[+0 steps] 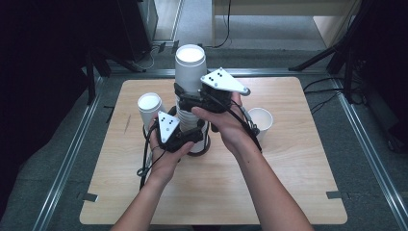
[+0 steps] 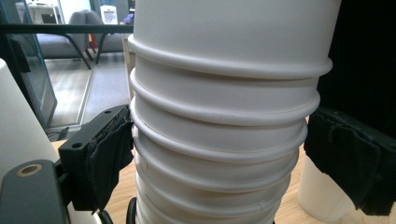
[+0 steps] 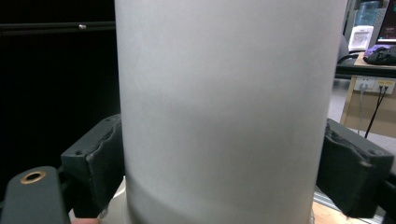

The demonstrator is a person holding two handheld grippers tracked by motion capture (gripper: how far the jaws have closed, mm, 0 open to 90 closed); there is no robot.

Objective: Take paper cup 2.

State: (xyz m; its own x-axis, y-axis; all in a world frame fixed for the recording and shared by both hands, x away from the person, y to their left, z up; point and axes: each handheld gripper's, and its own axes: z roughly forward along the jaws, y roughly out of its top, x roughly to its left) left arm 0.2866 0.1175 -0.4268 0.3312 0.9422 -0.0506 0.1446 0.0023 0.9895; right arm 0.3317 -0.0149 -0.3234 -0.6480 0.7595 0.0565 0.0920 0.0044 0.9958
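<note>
Two forearms are coming in from the near edge of the wooden table [image 1: 288,192], each hand carrying a gripper.

The left gripper [image 1: 185,139] is sitting nearest, low on the stack of cups [image 1: 189,115], which is standing upside down and upright around the middle of the table. In the left gripper view its jaws are bracketing the ribbed rims of the stack [image 2: 224,154]: the left pad is pressing against a rim, the right pad is lying at the stack's right edge, though actual contact there cannot be told. So the left gripper is pinching the lower stack, or very nearly so.

Just above and slightly farther, the right gripper [image 1: 192,98] is reaching in from the right and closing around the top cup [image 1: 189,72], the smooth white one capping the stack. In the right gripper view both pads are lying tight against the plain wall of that cup [image 3: 224,107], one on each side; it is gripping the cup.

To the left of the stack, touching or almost touching it, a second upturned cup [image 1: 149,110] is standing beside the left hand. To the right, well apart from the stack, a single open cup [image 1: 261,122] is standing mouth up behind the right wrist.

Past the far edge of the table, dark stands and cables are lying on the floor.
</note>
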